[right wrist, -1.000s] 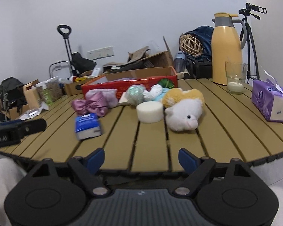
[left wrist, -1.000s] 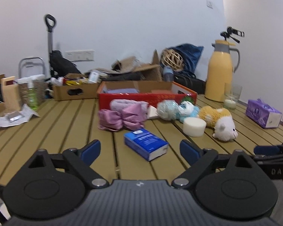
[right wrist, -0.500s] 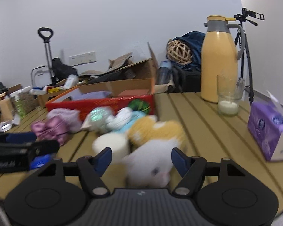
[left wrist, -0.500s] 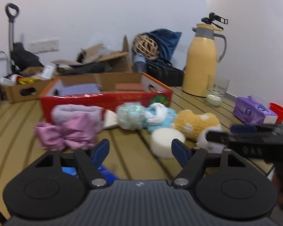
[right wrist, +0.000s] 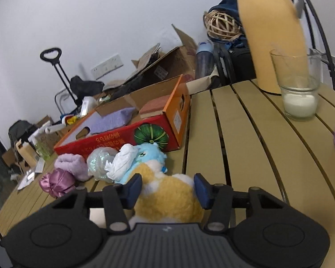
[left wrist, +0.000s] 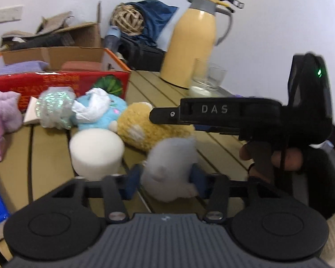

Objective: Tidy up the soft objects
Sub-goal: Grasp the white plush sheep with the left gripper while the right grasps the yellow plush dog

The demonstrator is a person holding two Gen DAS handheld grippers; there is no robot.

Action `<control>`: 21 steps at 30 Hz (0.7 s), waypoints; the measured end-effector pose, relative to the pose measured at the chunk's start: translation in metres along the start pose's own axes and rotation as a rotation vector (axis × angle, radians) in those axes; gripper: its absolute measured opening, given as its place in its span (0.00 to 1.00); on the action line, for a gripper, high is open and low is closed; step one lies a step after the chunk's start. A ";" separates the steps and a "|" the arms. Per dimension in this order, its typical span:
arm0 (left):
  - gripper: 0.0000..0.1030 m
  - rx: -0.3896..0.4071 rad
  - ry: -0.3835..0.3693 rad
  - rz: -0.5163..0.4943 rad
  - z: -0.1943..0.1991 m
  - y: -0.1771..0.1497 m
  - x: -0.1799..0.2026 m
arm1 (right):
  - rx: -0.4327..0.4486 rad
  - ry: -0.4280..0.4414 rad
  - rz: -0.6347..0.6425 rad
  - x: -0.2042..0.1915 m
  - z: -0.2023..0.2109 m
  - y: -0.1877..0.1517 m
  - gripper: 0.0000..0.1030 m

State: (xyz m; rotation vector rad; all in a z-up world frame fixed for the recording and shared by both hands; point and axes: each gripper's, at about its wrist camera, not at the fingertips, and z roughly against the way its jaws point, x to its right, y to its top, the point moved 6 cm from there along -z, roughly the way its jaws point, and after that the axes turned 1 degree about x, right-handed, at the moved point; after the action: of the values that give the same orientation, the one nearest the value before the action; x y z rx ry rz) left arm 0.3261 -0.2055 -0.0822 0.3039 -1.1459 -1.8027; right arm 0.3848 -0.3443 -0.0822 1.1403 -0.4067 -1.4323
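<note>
Plush toy (left wrist: 167,174) sits btwn both closing tongs, left (left wrist: 165,184) & right (right wrist: 167,189).

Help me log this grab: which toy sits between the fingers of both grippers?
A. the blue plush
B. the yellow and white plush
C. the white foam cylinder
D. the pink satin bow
B: the left gripper brackets the yellow and white plush at its white head, the right gripper its yellow body; both are closing.
</note>
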 end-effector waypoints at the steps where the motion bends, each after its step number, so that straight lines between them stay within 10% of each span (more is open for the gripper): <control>1: 0.35 0.005 0.001 -0.008 0.006 -0.002 -0.003 | 0.010 -0.012 -0.017 0.001 0.004 -0.004 0.47; 7: 0.28 0.040 0.143 0.061 0.048 -0.010 -0.047 | 0.009 -0.037 -0.168 -0.007 0.039 -0.031 0.43; 21: 0.57 -0.004 -0.013 0.380 0.058 -0.013 -0.048 | 0.039 -0.045 -0.162 -0.017 0.061 -0.053 0.44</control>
State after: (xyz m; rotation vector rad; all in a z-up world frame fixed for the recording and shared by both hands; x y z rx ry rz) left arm 0.3078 -0.1317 -0.0741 0.0646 -1.1229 -1.4737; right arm 0.3030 -0.3390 -0.0897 1.1959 -0.3826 -1.5992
